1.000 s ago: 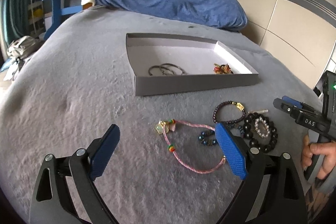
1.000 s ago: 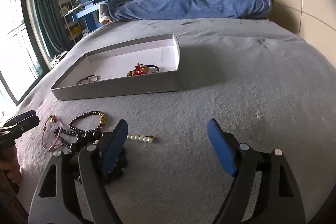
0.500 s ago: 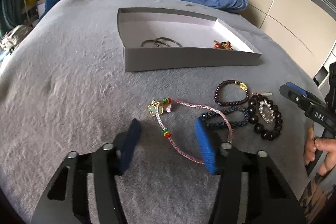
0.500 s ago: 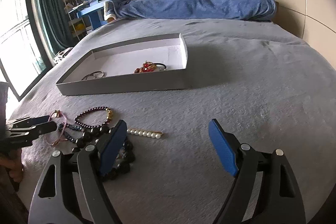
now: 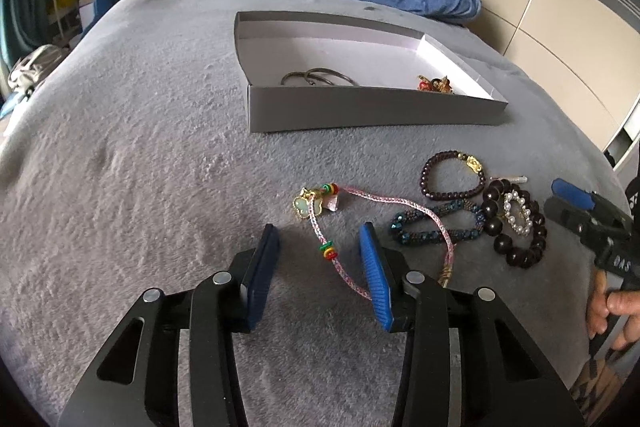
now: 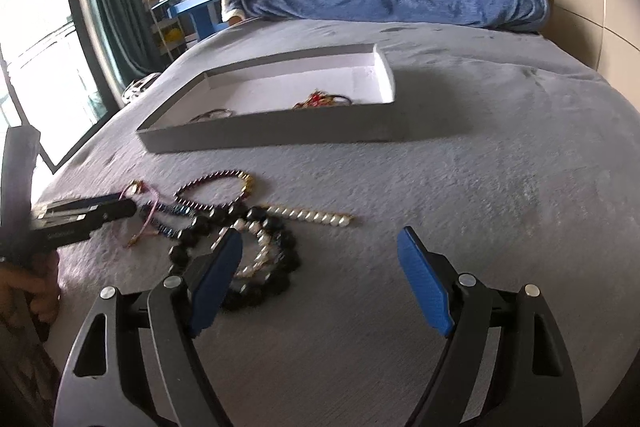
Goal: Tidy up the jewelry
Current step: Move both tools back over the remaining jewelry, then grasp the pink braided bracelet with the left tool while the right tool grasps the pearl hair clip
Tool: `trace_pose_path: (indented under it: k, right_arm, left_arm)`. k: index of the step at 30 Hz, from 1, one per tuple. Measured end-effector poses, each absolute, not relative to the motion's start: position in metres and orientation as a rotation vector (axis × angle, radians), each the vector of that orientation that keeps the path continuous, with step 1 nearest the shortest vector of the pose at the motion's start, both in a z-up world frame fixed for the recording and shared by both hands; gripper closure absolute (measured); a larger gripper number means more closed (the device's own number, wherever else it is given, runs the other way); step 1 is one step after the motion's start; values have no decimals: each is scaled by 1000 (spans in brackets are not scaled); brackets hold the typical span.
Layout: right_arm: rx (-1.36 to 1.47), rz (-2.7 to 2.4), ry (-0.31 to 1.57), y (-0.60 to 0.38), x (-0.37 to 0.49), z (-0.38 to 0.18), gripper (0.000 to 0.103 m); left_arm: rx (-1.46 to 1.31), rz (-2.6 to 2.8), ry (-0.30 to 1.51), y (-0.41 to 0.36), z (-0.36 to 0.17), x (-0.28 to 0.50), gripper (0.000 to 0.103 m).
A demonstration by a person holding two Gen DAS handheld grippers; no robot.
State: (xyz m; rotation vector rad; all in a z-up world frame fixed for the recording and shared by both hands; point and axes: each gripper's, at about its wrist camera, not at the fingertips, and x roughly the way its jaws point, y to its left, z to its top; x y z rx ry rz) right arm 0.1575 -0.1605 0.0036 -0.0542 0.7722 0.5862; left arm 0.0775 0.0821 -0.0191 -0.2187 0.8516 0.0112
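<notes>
The left gripper (image 5: 320,247) has just been closing its jaws; they stand half apart around the pink cord bracelet (image 5: 384,211), and the blue pads do not press the cord yet. Its lower end is hidden behind the right pad. At 2 o'clock from this gripper lie a dark blue beaded bracelet (image 5: 436,223), a purple bead bracelet (image 5: 452,175) and a black bead bracelet (image 5: 516,227) with a small pearl ring inside. The right gripper (image 6: 320,263) has its jaws wide apart over the grey blanket (image 6: 480,187), holding nothing; its left finger covers part of the black beads. At 12 o'clock sits the grey box (image 5: 360,107), whose near wall cuts off thin dark rings (image 5: 316,77) and a red-gold piece (image 5: 434,83), too small to name
</notes>
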Motion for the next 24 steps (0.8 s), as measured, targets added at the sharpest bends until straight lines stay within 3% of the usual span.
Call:
trace_pose_path:
  k: [3,8,24]
  right_arm:
    - [-79,608,764,-156,152,5,38]
    - [-90,642,761,-148,148,8,45]
    - [-145,723,834,-118,153,6,48]
  left_arm:
    - [-200,6,860,79,-20,80,54]
    - [-180,4,865,75,-20,82,50]
    - [-185,2,863,74,-20,82,49]
